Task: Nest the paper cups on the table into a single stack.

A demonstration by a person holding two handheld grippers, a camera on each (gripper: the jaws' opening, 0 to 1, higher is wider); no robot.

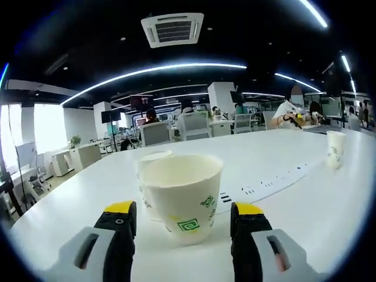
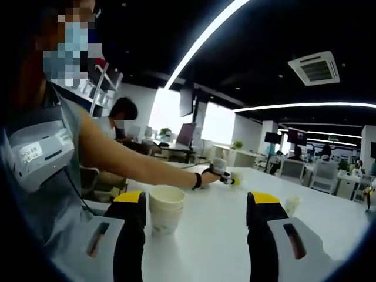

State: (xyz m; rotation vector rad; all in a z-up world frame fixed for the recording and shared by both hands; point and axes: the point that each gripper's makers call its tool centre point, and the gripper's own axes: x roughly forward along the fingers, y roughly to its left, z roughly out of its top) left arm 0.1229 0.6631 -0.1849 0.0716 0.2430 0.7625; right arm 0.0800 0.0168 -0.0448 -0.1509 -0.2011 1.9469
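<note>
White table [image 1: 329,211]: nearest paper cup [image 1: 185,197] upright btwn left gripper [image 1: 185,218] jaws, wide, not touching; second cup [image 1: 151,160] just behind, far cup [image 1: 335,149] well apart. Right gripper [image 2: 197,212] jaws wide, empty, beside nested stack [image 2: 165,208], axis vertical, mouths up. Risk: a hard squeeze may crush or tip the thin cup.

Your left gripper view sits low over the white table [image 1: 305,205], facing along it, close behind a paper cup [image 1: 183,197]. Your right gripper view looks across the same table toward your own outstretched arm [image 2: 132,160].
</note>
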